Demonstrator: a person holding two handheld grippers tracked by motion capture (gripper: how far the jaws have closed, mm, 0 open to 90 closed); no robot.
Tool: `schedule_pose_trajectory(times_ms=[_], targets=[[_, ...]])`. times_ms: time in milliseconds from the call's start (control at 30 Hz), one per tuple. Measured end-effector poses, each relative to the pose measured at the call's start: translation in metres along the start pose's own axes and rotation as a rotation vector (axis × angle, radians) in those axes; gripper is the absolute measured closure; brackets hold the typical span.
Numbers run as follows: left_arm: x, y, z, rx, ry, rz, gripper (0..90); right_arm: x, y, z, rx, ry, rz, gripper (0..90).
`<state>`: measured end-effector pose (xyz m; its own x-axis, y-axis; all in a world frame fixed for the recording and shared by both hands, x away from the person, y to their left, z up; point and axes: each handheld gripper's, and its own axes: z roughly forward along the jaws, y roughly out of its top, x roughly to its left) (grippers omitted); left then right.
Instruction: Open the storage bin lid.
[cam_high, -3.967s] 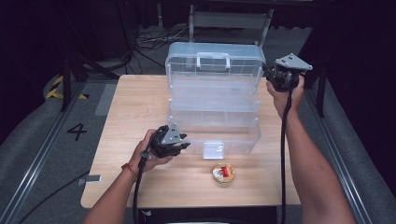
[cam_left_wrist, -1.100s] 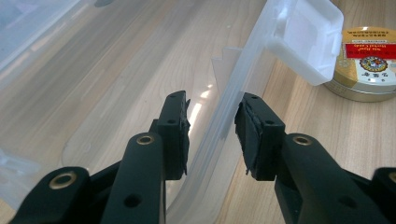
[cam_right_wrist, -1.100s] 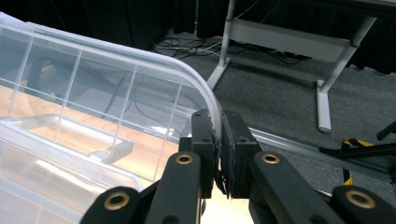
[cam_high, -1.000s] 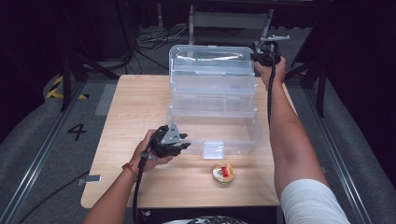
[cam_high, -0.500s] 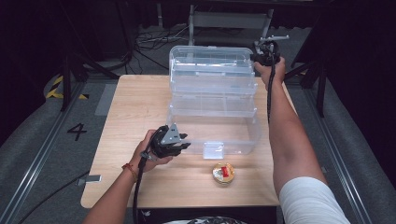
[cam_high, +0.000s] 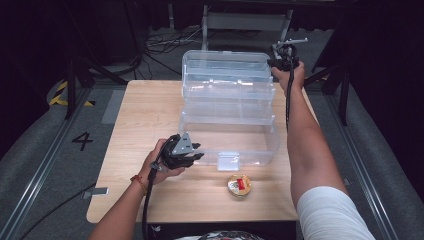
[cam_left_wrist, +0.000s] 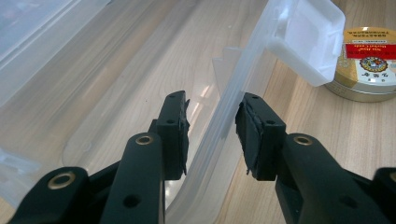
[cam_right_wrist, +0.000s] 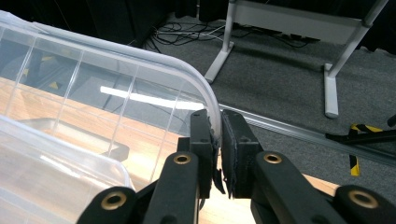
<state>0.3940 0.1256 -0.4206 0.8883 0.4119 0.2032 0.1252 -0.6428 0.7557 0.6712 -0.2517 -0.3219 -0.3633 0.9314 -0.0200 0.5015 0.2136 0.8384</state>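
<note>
The big clear box (cam_high: 227, 112) sits open on the tabletop (cam_high: 135, 120). The right gripper (cam_right_wrist: 217, 140) is pinched shut on the lid's far corner rim (cam_right_wrist: 212, 109). The left gripper (cam_left_wrist: 212, 135) has its jaws apart, with the box's front wall (cam_left_wrist: 233, 93) standing between them, not squeezed. The lid runs sideways, away from the right gripper.

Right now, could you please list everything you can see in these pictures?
Storage box: one, clear plastic, tiered, opened out mid-table.
Box latch: one, translucent white, on the near front wall.
Round tin: one, gold with red label, on the table before the box.
Table: one, light wood.
Metal stand: one, grey, on the floor beyond.
Left claw: black, jaws astride the box's front wall.
Right claw: black, shut on the box's far rim.
</note>
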Motion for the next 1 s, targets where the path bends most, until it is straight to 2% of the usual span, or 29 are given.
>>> schedule_pose_trajectory(times_ms=[67, 133, 167, 233, 333, 700, 1000], targets=[[0.001, 0.0, 0.0, 0.0, -0.001, 0.002, 64.2, -0.001, -0.002, 0.001, 0.001, -0.005, 0.006, 86.5], [0.001, 0.0, 0.0, 0.002, -0.009, 0.003, 64.4, -0.003, -0.002, 0.001, -0.014, 0.018, 0.023, 86.9], [0.0, 0.0, 0.0, -0.002, 0.018, 0.009, 64.7, -0.001, -0.002, 0.001, 0.008, 0.009, -0.006, 87.1], [0.001, 0.0, 0.0, 0.002, -0.003, 0.008, 65.3, -0.001, -0.002, 0.0, 0.014, 0.003, -0.016, 87.1], [0.002, 0.0, 0.0, 0.002, -0.004, 0.005, 65.6, -0.001, -0.003, -0.001, 0.012, 0.005, -0.007, 87.3], [0.002, 0.0, 0.0, 0.0, -0.006, 0.004, 65.5, -0.001, -0.003, -0.008, 0.013, -0.001, -0.022, 86.0], [0.002, 0.0, 0.0, 0.001, -0.004, 0.004, 65.3, -0.002, -0.006, -0.022, -0.004, 0.002, -0.053, 85.3]])
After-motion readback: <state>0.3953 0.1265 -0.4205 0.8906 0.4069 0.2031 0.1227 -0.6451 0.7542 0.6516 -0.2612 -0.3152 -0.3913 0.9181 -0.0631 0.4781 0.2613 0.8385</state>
